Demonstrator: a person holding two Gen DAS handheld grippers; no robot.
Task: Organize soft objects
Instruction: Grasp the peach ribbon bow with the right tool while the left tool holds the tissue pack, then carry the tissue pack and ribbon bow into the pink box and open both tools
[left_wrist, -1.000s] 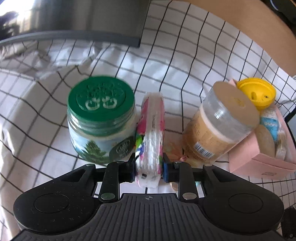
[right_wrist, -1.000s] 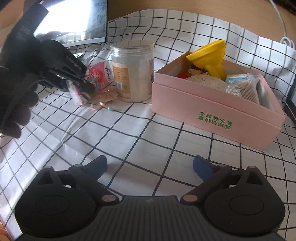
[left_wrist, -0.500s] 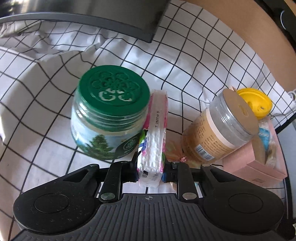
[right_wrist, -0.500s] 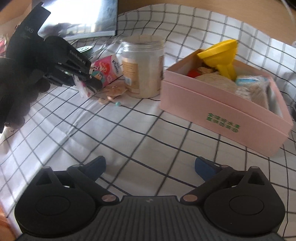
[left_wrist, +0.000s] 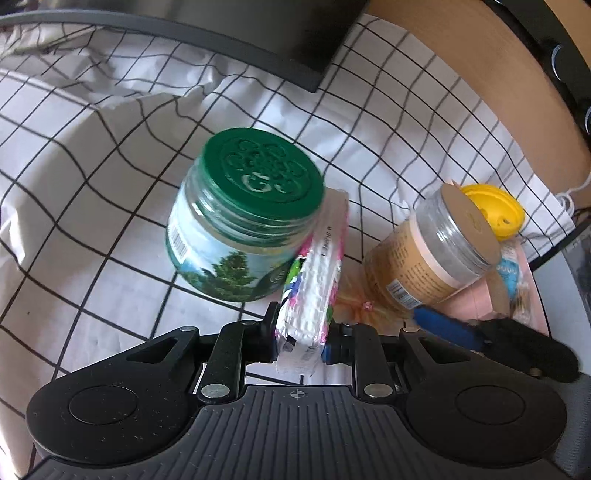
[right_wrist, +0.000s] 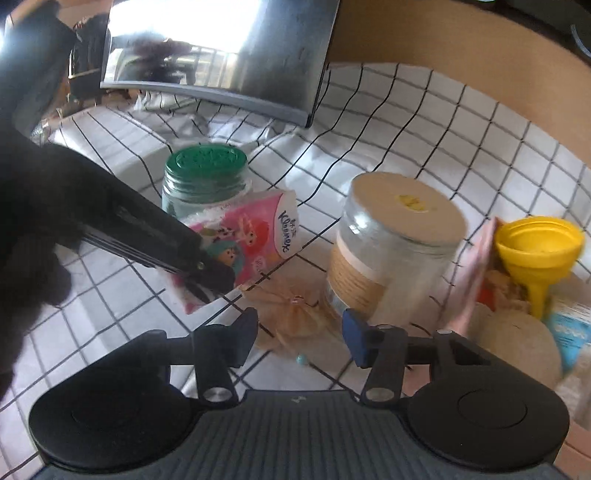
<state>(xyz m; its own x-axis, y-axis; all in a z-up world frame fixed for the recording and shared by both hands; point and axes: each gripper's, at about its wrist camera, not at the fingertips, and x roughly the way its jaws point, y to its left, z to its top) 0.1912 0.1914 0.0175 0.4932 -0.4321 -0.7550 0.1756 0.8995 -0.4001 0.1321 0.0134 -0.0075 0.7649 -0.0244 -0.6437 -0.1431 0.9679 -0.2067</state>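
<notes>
My left gripper is shut on a pink and white tissue pack, held edge-up beside a green-lidded jar. The right wrist view shows the pack's pink printed face in the left gripper. My right gripper is open, its fingers either side of a small beige sachet on the cloth, apart from it. One blue right fingertip shows in the left wrist view. The pink box holds a yellow funnel and other items.
A clear jar with a tan label stands between the sachet and the box. A dark monitor stands at the back on the rumpled checked cloth. A small teal bead lies near the sachet.
My right gripper has moved far forward and left, up to the sachet by the clear jar. My left gripper, still holding the tissue pack, has shifted slightly and tilted.
</notes>
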